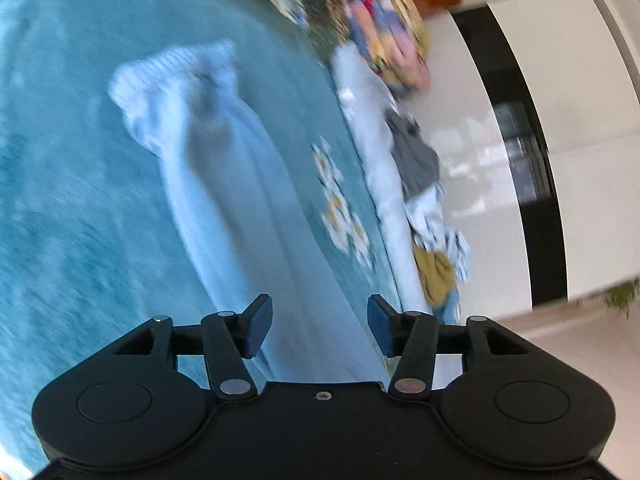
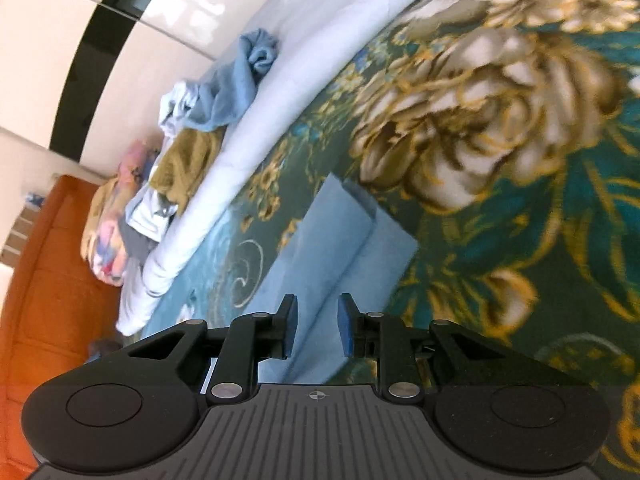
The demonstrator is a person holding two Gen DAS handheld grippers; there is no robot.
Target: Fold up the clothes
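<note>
- A teal bedspread [image 2: 520, 240] with large cream and gold flowers fills most of the right wrist view; in the left wrist view it is blurred.
- A white rolled quilt [image 2: 256, 128] runs along the bedspread's far edge.
- On that quilt lies a heap of unfolded clothes [image 2: 208, 120]: a light blue piece, an olive one, grey and patterned ones.
- A pale blue garment [image 2: 344, 248] lies folded flat on the bedspread, its long fold line running away from the right gripper [image 2: 318, 328].
- The left wrist view shows the same garment [image 1: 224, 184] stretching away, its ribbed end farthest off.
- The left gripper [image 1: 320, 328] is spread wide above the garment's near end, gripping nothing.
- The right gripper's jaws stand narrowly apart with nothing pinched between them.
</note>
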